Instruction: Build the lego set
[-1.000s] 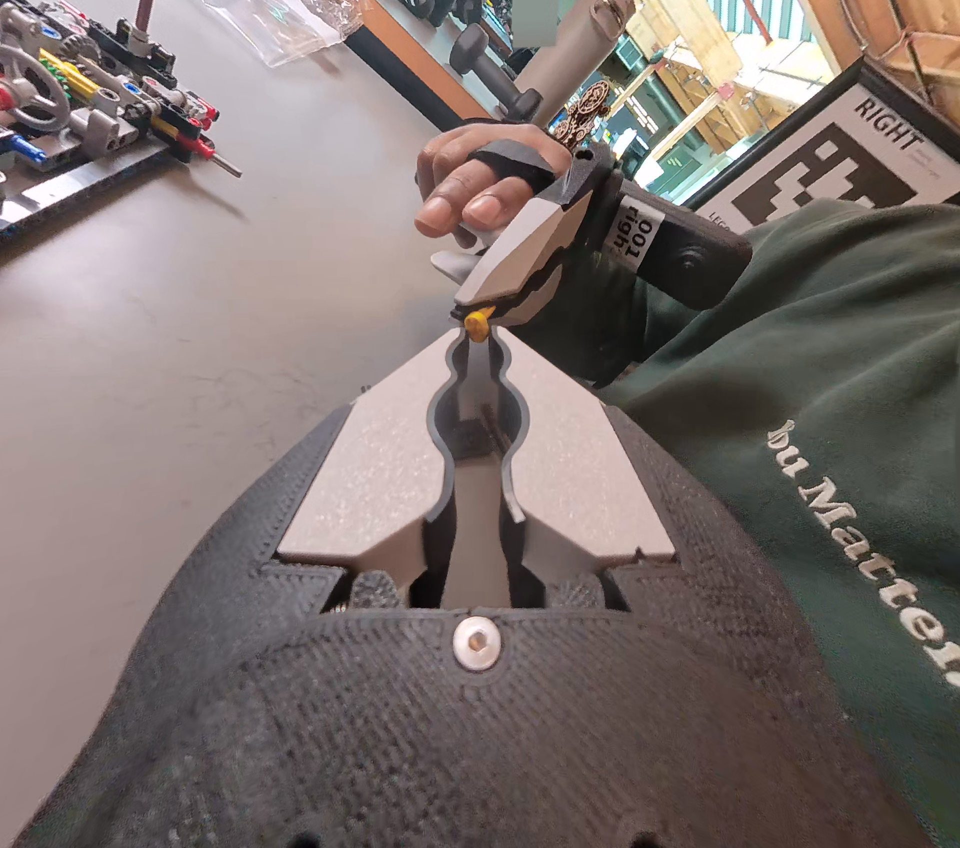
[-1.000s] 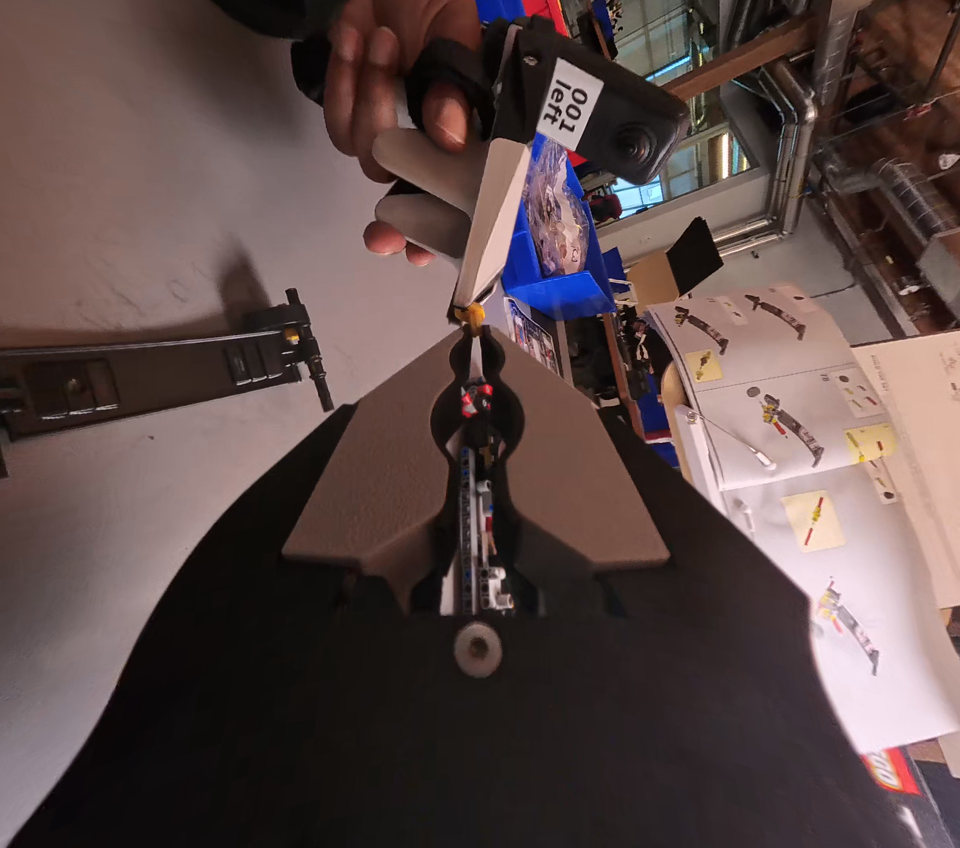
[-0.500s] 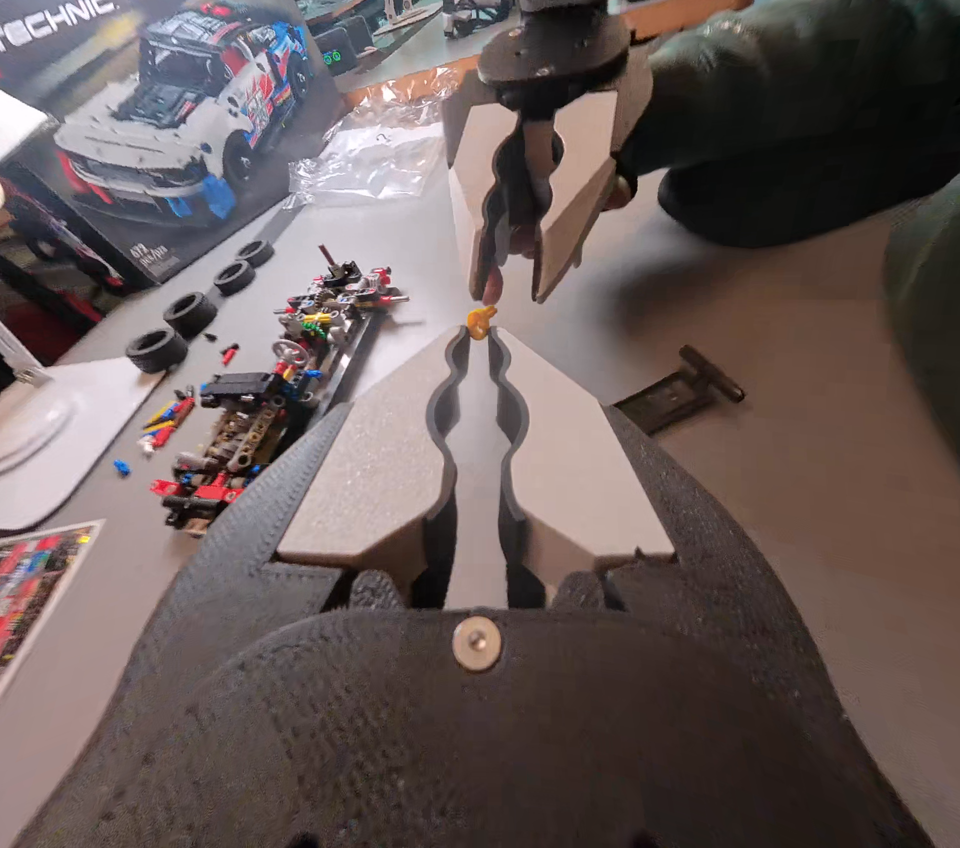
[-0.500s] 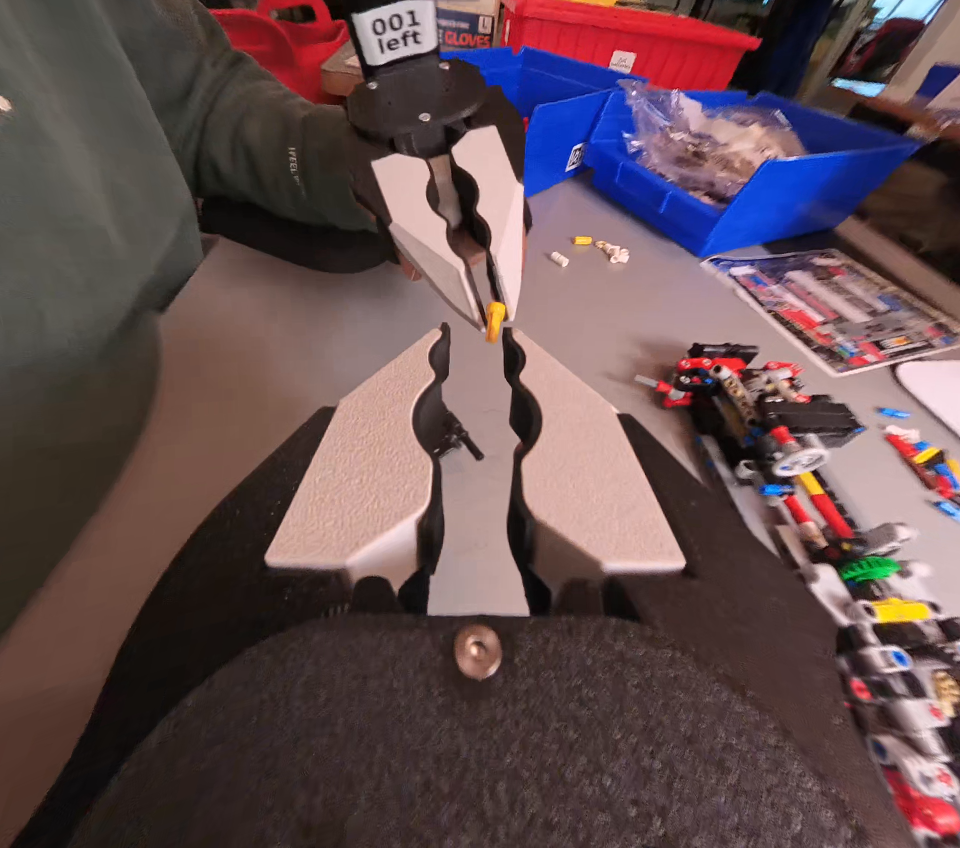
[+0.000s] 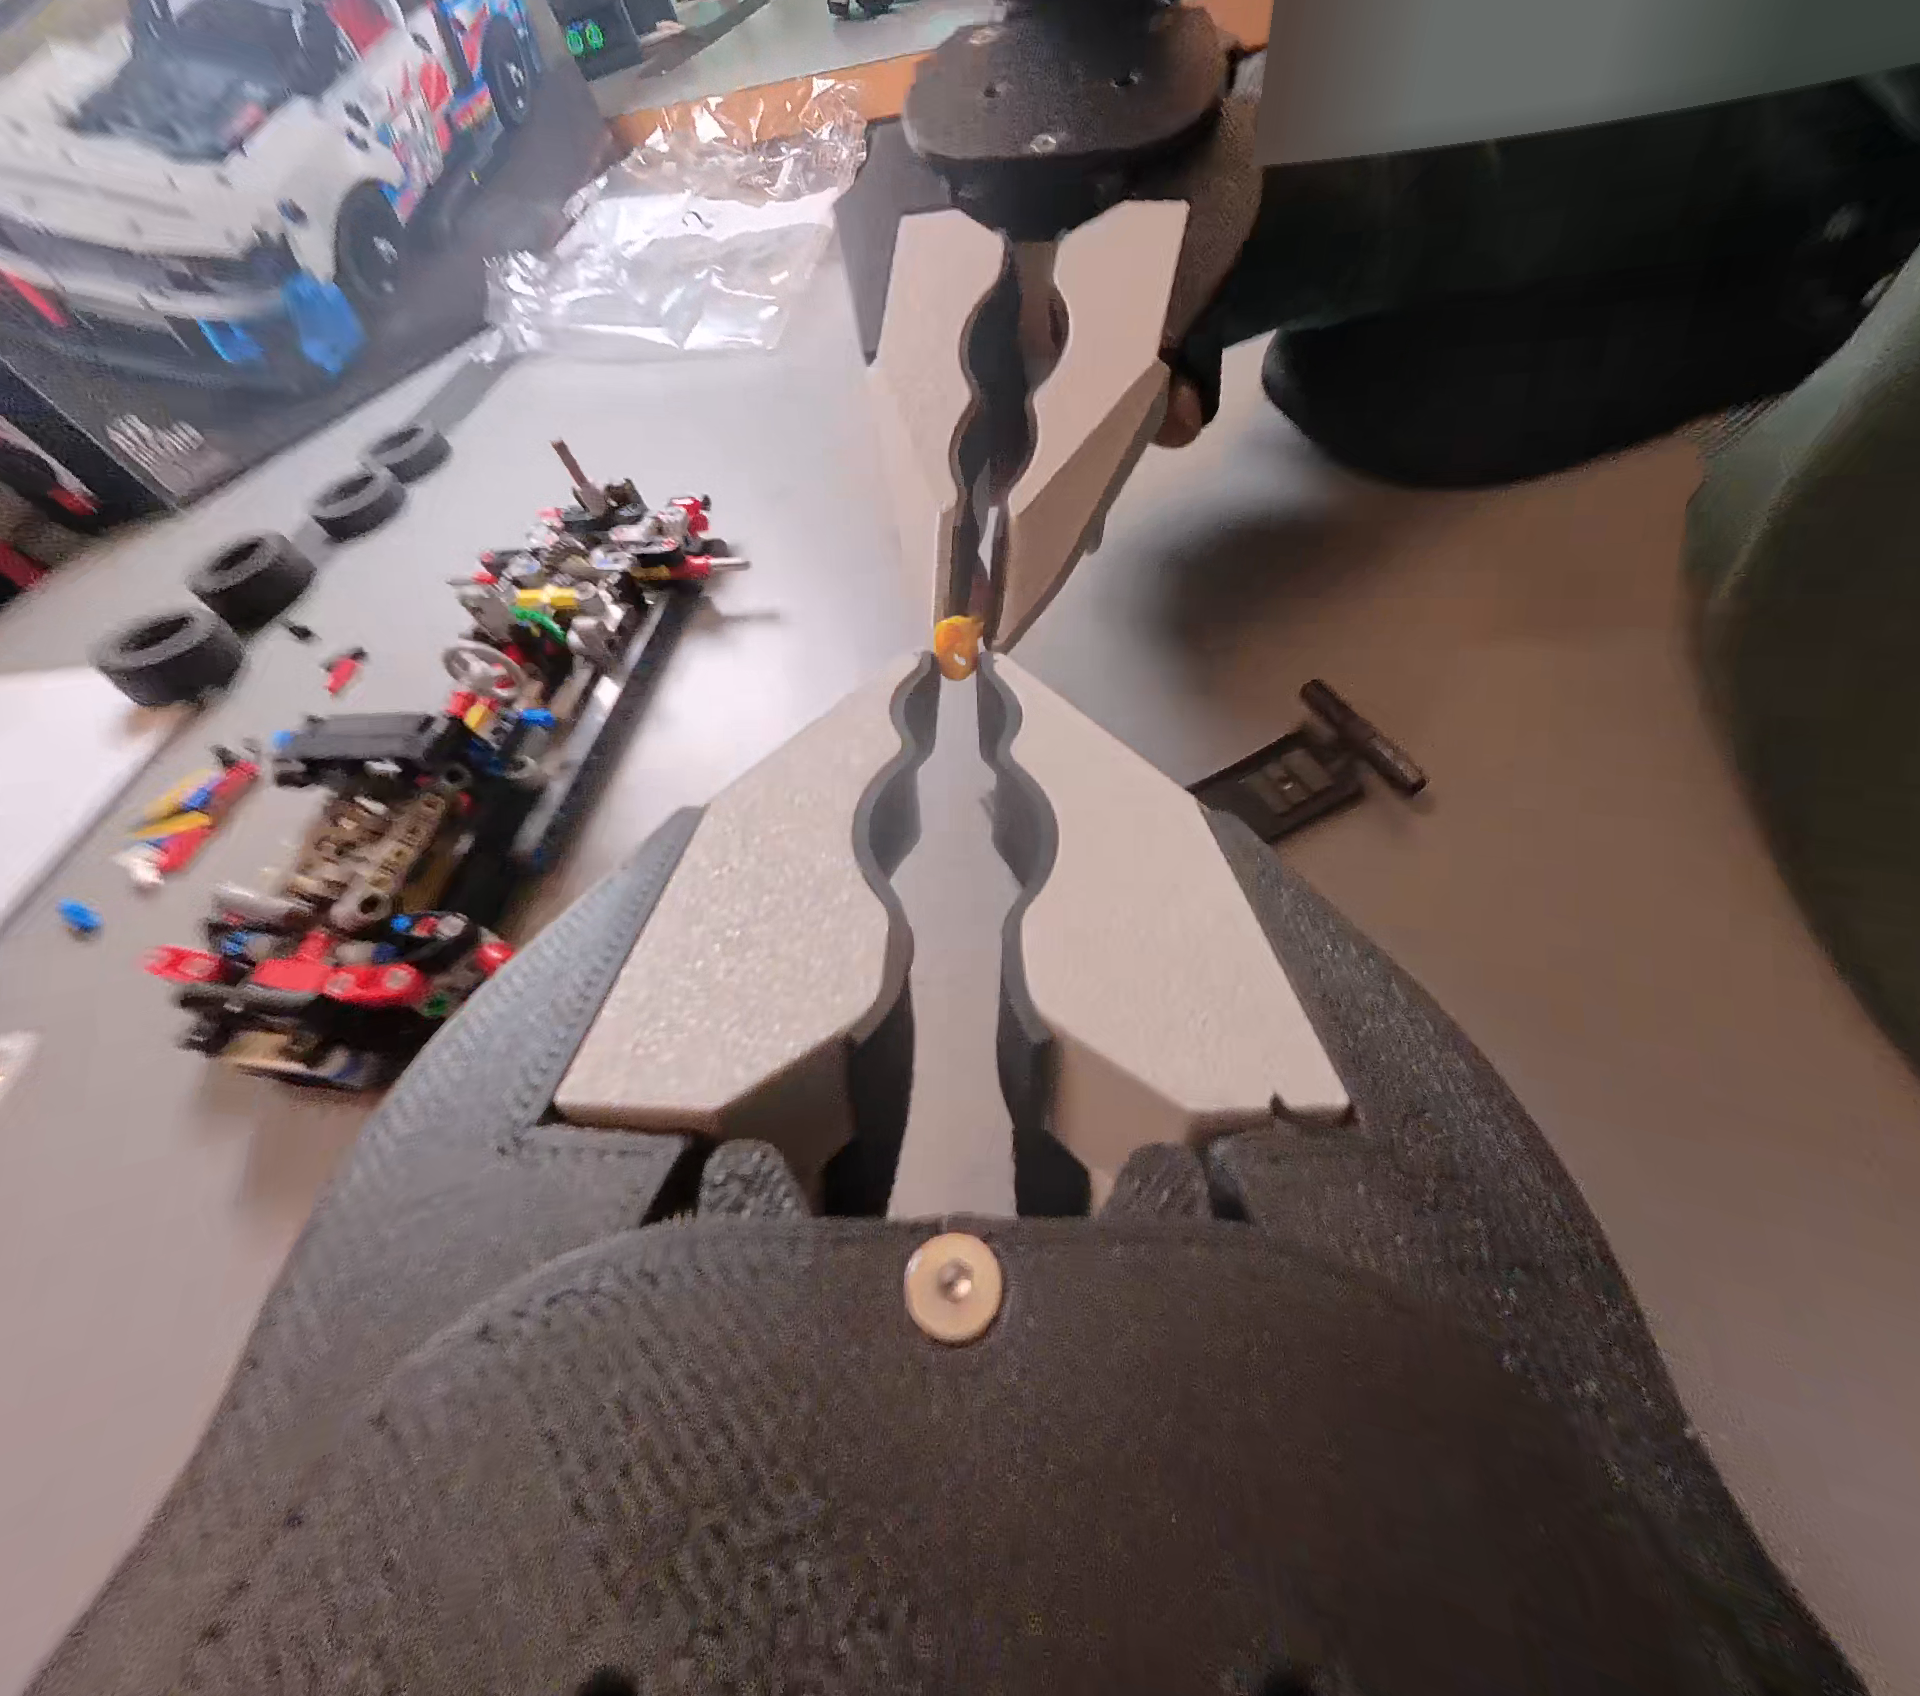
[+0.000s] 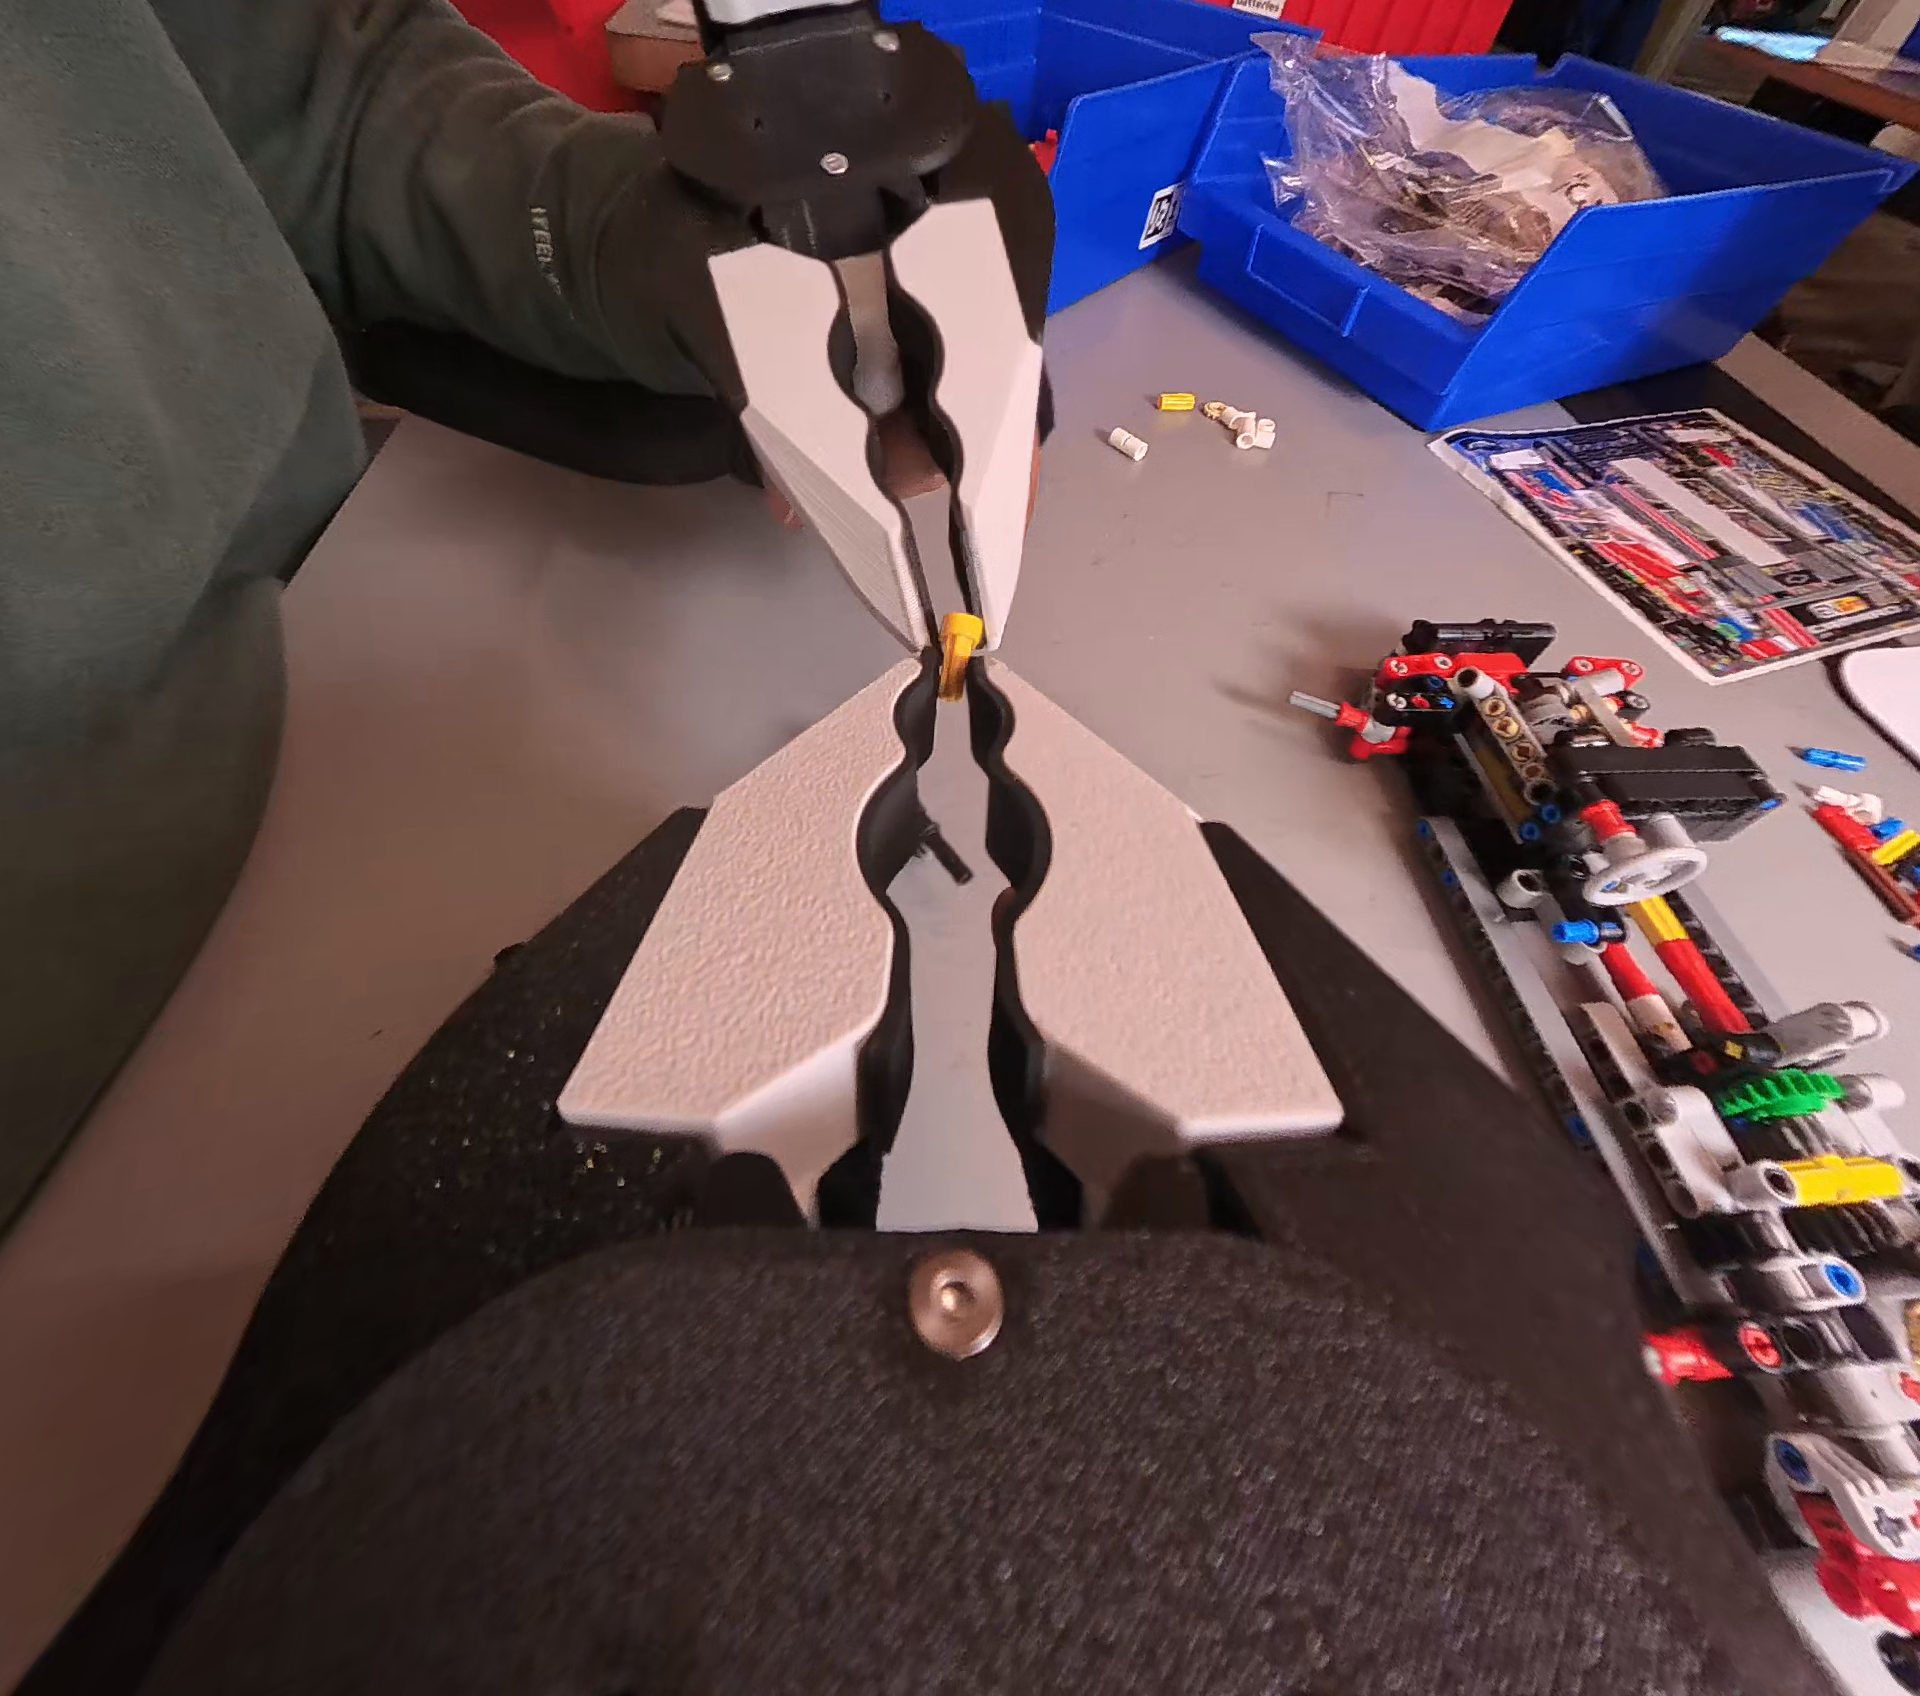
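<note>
**Yellow piece held between both claws, car half built**

Your left claw and right claw meet tip to tip above the surface. Both look pinched on the small yellow piece; which one bears it, you cannot tell.

Done: a long chassis lies assembled toward the surface's far side.

Left: four tyres sit unmounted by the box, loose pins near the blue bins, no bodywork yet. Judged roughly midway.
</note>
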A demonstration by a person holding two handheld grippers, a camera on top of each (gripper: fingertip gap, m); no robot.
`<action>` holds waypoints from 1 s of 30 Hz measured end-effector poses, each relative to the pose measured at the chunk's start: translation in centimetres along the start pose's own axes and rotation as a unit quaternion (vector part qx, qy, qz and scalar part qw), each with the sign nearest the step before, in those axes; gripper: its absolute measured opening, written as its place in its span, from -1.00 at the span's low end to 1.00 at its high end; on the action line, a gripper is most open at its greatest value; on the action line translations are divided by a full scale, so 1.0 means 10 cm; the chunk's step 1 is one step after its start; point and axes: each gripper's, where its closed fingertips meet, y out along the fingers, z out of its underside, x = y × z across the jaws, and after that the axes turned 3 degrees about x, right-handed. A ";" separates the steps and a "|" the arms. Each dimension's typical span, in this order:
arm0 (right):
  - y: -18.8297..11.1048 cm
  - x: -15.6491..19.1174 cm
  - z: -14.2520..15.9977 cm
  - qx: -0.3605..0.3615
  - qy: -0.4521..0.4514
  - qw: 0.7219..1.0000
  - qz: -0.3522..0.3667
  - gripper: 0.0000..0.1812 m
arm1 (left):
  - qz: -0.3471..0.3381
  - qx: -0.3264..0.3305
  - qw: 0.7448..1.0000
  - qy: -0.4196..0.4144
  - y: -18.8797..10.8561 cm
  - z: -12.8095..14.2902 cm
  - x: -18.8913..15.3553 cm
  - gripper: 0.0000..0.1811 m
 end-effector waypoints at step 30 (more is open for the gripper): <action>-0.07 -0.16 0.37 0.076 0.035 0.996 0.017 -0.99 | 0.079 0.212 0.974 -0.021 0.08 0.74 -0.24 -0.80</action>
